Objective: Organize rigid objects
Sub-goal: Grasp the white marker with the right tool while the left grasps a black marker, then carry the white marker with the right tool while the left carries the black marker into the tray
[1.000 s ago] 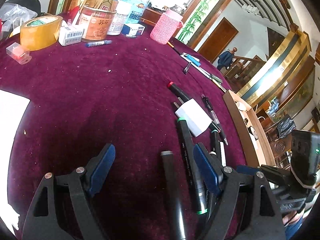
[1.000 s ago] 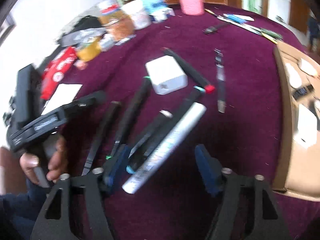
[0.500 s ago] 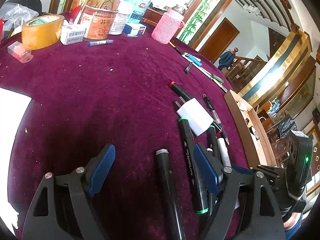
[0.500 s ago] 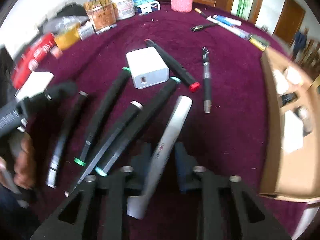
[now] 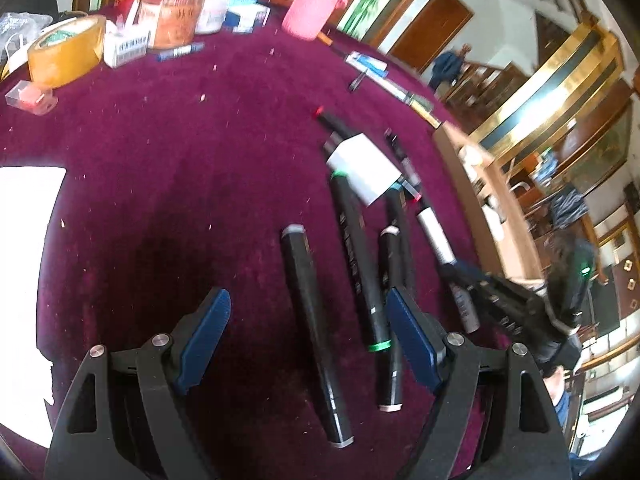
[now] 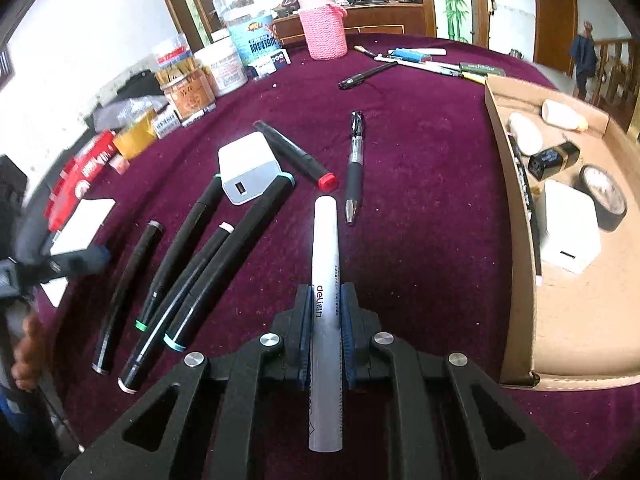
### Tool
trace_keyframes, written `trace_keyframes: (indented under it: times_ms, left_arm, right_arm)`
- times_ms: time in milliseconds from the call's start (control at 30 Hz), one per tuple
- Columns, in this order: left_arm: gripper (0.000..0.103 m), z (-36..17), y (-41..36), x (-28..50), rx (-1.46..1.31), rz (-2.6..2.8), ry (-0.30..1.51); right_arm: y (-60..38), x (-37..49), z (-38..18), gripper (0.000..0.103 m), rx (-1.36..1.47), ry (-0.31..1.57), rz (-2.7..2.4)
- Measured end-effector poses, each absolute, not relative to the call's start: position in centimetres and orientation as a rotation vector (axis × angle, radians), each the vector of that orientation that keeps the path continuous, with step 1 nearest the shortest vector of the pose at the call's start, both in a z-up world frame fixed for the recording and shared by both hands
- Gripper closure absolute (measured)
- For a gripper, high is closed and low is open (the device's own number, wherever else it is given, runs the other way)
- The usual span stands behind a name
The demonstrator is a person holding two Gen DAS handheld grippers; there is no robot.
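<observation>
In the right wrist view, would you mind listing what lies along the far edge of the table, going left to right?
Red packet → tape roll → orange can → white jar → blue-label jar → pink knitted holder → blue lighter.

Fuzzy velvet tablecloth (image 6: 420, 152); matt cardboard box (image 6: 568, 320).

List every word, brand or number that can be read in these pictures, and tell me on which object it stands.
"deli": on the silver pen held in the right tongs.
Small print along the same pen: too small to read.
Labels on the blue-labelled jar and the orange tin: too blurred to read.
Barcode box: bars only, digits unreadable.
</observation>
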State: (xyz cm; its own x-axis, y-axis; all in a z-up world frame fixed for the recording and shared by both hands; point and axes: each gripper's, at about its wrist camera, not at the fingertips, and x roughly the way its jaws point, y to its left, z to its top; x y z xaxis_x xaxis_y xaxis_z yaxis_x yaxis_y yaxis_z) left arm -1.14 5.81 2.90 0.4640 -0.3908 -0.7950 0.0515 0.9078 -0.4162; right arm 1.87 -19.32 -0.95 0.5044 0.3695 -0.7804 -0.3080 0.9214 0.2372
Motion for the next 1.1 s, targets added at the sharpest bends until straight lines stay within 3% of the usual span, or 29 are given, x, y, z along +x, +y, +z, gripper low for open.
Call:
trace_keyframes:
  times_ms: [67, 133, 200, 367, 467, 1100]
  left_arm:
    - [0.024, 2.7, 4.9, -1.1, -0.311, -0.256, 1.085]
    - [0.038, 2.9, 3.8, -1.3, -0.235, -0.227, 1.086]
    - [0.07, 2.5, 2.7, -1.2, -0.175, -0.229, 1.113]
    - [0.072, 2.1, 0.9, -1.5, -0.051, -0.194, 1.122]
    - [0.086, 1.8, 0.3, -1.9, 0.02, -0.161, 1.081]
    - [0.087, 1.6, -0.2, -3.0, 0.023, -0.103, 1.001]
  right_arm:
    - [-19.9, 2.1, -1.1, 0.091, 0.117, 0.96, 0.437]
    - [-20.3, 2.1, -1.2, 0.091, 0.146, 0.961, 0.45]
    - [-20.1, 2.0, -1.1, 0.091, 0.137, 0.96, 0.447]
    - [-19.9, 2.0, -1.1, 0.091, 0.126, 0.96, 0.444]
    - [-19.9, 1.9, -1.1, 0.091, 0.123, 0.959, 0.443]
    - [-19.8, 2.0, -1.0, 0.091, 0.116, 0.957, 0.448]
